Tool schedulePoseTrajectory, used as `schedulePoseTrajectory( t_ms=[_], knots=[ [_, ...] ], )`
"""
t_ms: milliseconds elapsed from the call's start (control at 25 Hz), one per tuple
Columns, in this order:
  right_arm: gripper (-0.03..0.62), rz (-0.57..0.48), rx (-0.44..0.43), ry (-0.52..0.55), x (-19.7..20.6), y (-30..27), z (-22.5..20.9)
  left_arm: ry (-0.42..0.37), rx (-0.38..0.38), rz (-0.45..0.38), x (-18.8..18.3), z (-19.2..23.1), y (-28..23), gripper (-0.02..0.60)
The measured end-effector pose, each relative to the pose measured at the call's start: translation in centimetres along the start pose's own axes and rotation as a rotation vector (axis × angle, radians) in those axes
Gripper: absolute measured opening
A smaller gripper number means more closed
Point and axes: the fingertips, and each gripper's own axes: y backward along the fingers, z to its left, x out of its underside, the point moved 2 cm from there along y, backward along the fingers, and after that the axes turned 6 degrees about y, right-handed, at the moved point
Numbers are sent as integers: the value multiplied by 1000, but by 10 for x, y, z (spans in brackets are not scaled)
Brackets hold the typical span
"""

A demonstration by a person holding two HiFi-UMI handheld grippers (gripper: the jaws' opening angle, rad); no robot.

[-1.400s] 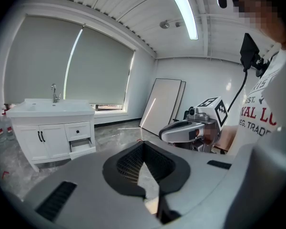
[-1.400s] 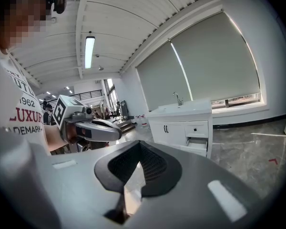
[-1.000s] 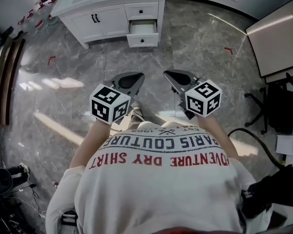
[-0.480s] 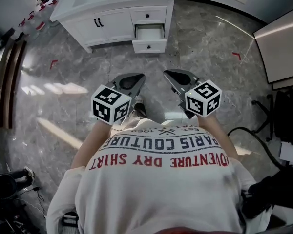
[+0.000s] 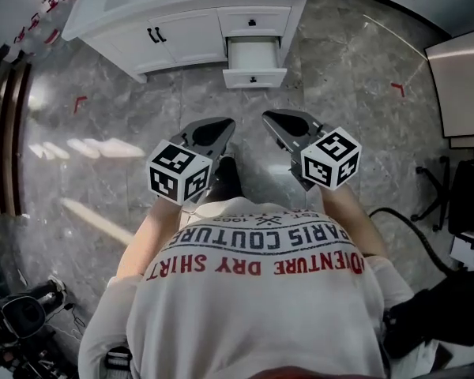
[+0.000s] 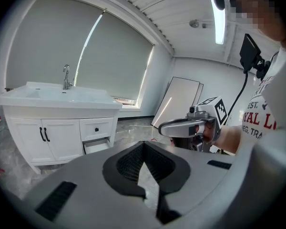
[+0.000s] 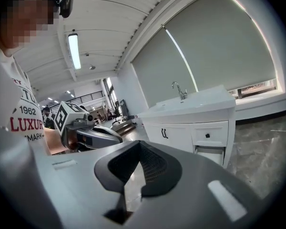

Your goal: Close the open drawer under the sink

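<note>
Grey marble floor (image 5: 103, 93), drawn grey window blinds (image 6: 109, 61), white ceiling strip light (image 6: 218, 23)

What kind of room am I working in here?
Probably a bathroom mock-up in an office or workshop: a white sink vanity with faucet and an open drawer stands on a marble-look floor, with what looks like an office chair nearby.

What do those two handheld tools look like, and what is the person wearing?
The left gripper and right gripper are grey teardrop-shaped shells with black ribbed pads inside. Each carries a white cube with black square markers. The person wears a white short-sleeved shirt with red and dark lettering.
</note>
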Motion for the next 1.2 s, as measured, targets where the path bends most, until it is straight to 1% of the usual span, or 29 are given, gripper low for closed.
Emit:
schedulePoseTrajectory(
  t_ms=[160,240,400,600,800,1040,1200],
  knots=[
    [2,14,9,-7,-12,-56,-44,21,-19,-1,-20,68,-27,2],
    [2,26,17,-8,-16,-77,-61,34,-14,2,-29,91,-38,2],
    [2,43,40,-20,-18,-100,-85,48,8,21,-40,115,-57,2],
    [2,43,66,-46,-14,-117,-110,66,11,29,-44,137,-74,2],
    [2,51,102,-53,5,-133,-132,95,5,54,-29,159,-92,2],
    [2,88,151,-58,50,-155,-167,120,-13,81,-6,192,-121,2],
    [2,125,187,-59,85,-177,-187,144,-20,108,19,218,-141,2]
  ],
)
